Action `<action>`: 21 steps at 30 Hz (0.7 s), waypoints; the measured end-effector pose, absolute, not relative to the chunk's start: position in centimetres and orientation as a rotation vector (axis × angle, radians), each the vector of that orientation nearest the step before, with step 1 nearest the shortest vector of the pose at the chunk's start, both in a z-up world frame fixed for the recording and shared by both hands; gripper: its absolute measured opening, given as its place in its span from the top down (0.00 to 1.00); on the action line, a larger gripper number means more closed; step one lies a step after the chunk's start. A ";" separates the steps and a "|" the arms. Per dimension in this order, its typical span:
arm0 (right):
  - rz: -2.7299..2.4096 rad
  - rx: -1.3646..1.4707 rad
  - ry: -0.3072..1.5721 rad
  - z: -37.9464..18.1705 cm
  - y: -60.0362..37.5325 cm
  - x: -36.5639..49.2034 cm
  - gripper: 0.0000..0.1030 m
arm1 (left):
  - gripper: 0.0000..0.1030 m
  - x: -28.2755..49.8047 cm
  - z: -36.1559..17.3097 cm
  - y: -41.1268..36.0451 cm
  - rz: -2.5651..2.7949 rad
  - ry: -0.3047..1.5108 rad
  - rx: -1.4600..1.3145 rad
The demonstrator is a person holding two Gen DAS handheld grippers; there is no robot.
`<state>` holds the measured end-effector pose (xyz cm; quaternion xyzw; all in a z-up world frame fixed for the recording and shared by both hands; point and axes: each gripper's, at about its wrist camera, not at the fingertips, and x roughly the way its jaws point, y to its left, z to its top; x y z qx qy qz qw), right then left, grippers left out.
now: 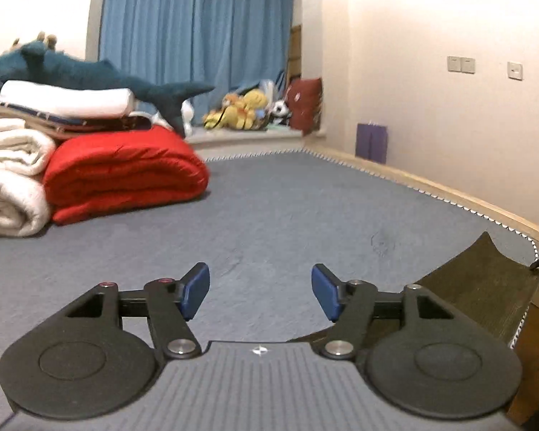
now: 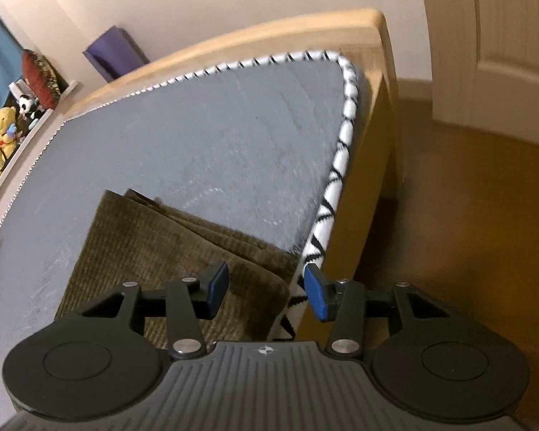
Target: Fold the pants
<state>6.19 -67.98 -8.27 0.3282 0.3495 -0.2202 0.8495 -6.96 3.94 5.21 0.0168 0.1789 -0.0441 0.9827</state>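
Pants (image 2: 169,251): olive-brown corduroy, lying folded in layers at the bed (image 2: 204,133) corner, toward 7 o'clock in the right wrist view, one edge just beside the black-and-white mattress piping (image 2: 341,151). Same cloth at 4 o'clock in the left wrist view, flat on the grey sheet. Left gripper (image 1: 260,292): jaws spread wide, nothing between the blue pads, only bare sheet ahead. Right gripper (image 2: 266,294): jaws parted, empty, hovering over the near corner of the pants and the piping; pads not pressing on cloth. Judged handling: soft, limp, moderately heavy for cloth; ribbed surface likely grippy, not slippery; stacked layers apt to slide on one another if lifted from one side only. Best hold probably the stacked edge at 10 o'clock from the right pads, pinching all layers together, second hold at the opposite corner. Hard to tell: waistband or hem end, number of layers, full extent of the garment, since the gripper body covers the near part and the left view cuts it off. Red quilt (image 1: 125,176) and white blankets (image 1: 10,183) at 9 o'clock, well apart.
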 end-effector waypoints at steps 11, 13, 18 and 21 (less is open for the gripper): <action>-0.414 0.839 0.741 -10.4 -69.2 6.8 0.53 | 0.33 -4.1 1.7 -1.1 -0.155 0.481 0.136; -0.411 0.825 0.735 -10.3 -69.1 7.0 0.51 | 0.33 -4.2 1.6 -0.9 -0.158 0.476 0.131; -0.395 0.808 0.718 -10.1 -68.9 7.2 0.70 | 0.33 -3.7 1.0 -1.0 -0.135 0.464 0.172; -0.398 0.787 0.678 -8.9 -68.3 7.0 0.80 | 0.33 -3.5 1.2 -0.4 -0.120 0.456 0.155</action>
